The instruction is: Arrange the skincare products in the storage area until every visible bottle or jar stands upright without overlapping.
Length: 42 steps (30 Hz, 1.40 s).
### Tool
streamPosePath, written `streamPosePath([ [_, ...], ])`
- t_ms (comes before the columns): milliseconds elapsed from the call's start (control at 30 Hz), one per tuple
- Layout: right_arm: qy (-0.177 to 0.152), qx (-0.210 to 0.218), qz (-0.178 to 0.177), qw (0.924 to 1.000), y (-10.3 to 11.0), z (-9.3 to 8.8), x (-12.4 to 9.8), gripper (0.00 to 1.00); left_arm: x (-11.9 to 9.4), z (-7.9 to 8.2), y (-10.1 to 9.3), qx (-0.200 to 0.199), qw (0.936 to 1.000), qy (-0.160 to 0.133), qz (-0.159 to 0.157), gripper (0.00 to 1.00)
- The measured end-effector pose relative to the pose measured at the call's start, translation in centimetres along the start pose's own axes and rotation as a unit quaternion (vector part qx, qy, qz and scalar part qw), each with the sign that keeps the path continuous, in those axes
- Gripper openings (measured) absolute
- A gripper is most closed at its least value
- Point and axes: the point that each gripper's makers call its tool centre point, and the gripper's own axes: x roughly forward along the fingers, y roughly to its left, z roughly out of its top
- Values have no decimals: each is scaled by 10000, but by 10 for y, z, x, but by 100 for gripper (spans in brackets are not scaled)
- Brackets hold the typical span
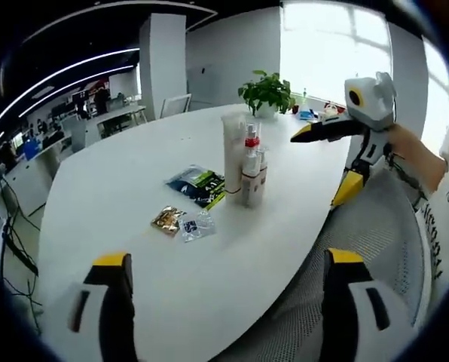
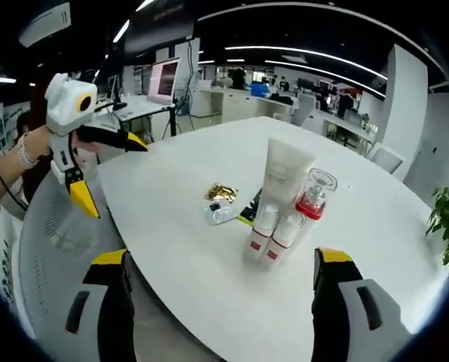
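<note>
- Left gripper (image 1: 224, 302): jaws released, wide apart, nothing between them, low over the near edge of the white table (image 1: 134, 166).
- Right gripper (image 2: 217, 302): jaws released too, empty, hovering at the table edge.
- Skincare cluster stands upright ahead of both jaw pairs, well apart from them: tall white tube (image 2: 285, 175), clear bottle with red collar (image 2: 313, 197), two small white bottles (image 2: 273, 235) touching side by side.
- Flat sachets (image 1: 182, 220) and a dark packet (image 1: 197, 184) lie just beside the cluster.
- Potted plant (image 1: 266, 92) at the far table end.
</note>
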Motion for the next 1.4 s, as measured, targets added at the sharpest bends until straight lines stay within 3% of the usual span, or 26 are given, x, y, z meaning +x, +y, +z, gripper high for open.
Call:
streamPosePath([
  [233, 12, -7, -4, 10000, -2, -2, -1, 100, 10, 6, -10, 48, 9997, 12, -256, 99],
  [433, 35, -9, -106, 9999, -11, -3, -2, 100, 31, 16, -17, 204, 9979, 71, -612, 99],
  [733, 84, 131, -129, 9998, -35, -6, -1, 100, 75, 20, -29, -55, 9934, 142, -1140, 94],
  [933, 138, 265, -124, 9995, -57, -8, 0, 99, 100, 20, -27, -166, 9917, 243, -1253, 81],
  [1133, 171, 598, -147, 9980, -83, -12, 0, 90, 126, 21, -36, -837, 9826, 257, -1638, 65],
  [1267, 208, 583, -137, 9980, -99, -16, 0, 82, 144, 17, -32, -1050, 9811, 306, -1598, 57],
  [1400, 312, 588, -322, 9973, -130, -24, -1, 73, 159, 8, -25, -1328, 9778, 490, -1542, 50],
])
